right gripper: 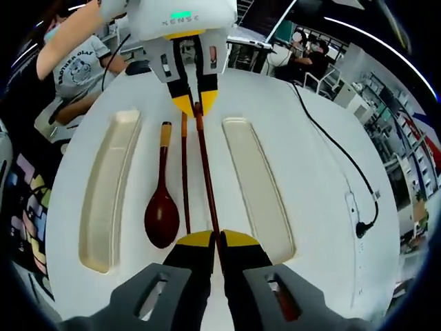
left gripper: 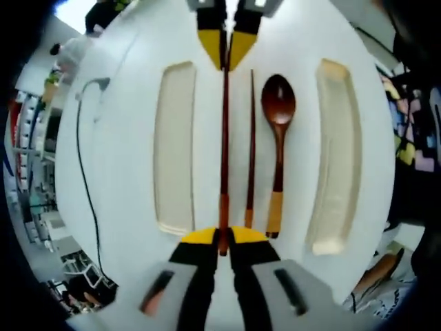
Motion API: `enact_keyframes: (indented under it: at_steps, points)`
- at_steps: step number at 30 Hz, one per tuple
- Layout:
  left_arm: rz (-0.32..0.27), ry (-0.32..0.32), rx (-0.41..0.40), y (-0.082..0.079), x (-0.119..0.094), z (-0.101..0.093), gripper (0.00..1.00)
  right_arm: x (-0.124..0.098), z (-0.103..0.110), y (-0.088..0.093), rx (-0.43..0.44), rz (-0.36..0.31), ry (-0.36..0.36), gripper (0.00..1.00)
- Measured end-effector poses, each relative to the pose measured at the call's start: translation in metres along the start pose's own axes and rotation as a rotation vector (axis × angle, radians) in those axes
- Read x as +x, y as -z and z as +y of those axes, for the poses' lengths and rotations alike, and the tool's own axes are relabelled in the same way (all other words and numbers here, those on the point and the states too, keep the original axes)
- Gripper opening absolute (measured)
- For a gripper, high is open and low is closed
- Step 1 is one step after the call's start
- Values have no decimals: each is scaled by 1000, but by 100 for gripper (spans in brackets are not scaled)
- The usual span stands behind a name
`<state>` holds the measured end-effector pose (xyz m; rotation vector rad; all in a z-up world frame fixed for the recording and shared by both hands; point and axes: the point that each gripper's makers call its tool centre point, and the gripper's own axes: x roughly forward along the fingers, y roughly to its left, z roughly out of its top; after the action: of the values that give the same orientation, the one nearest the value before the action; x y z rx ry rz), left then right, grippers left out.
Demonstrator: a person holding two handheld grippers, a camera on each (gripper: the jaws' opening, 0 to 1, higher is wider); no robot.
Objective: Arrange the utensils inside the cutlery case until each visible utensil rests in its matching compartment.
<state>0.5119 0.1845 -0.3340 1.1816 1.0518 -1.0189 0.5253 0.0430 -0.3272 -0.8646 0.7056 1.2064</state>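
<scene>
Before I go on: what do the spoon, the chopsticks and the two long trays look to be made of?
Spoon: dark, glossy wood, apparently lacquered, with a yellow band at the handle's end. Chopsticks: similar reddish-brown wood, orange at the ends. Trays: pale cream, smooth and faintly translucent, probably plastic; I cannot be sure.

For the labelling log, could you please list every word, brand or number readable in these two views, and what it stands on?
"XENSE": on the white housing of the left gripper, under its green light; small, so the reading is tentative.
Print on a person's grey shirt: too blurred to read.
Chopsticks, spoon, trays: no text.
</scene>
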Motion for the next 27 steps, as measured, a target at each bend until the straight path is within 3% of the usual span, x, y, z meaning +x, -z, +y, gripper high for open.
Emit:
enact_keyframes:
  at_steps: [9,15,17,21,27]
  points:
    - [-17,-26,24,-3,-19,9,6,-19,16,-10,-30,1,31,1]
    - [-2,0,49,-1,-27,-17,6,-27,40,-12,17,-7,13,1]
    - [5,20,49,-2,-25,-16,6,-28,52,-11,3,-12,11,1]
    - [14,47,58,3,-24,-36,6,-29,64,-11,6,-27,-7,1]
    - [-2,55,71,5,-23,-50,6,-29,75,-9,0,-23,-19,1]
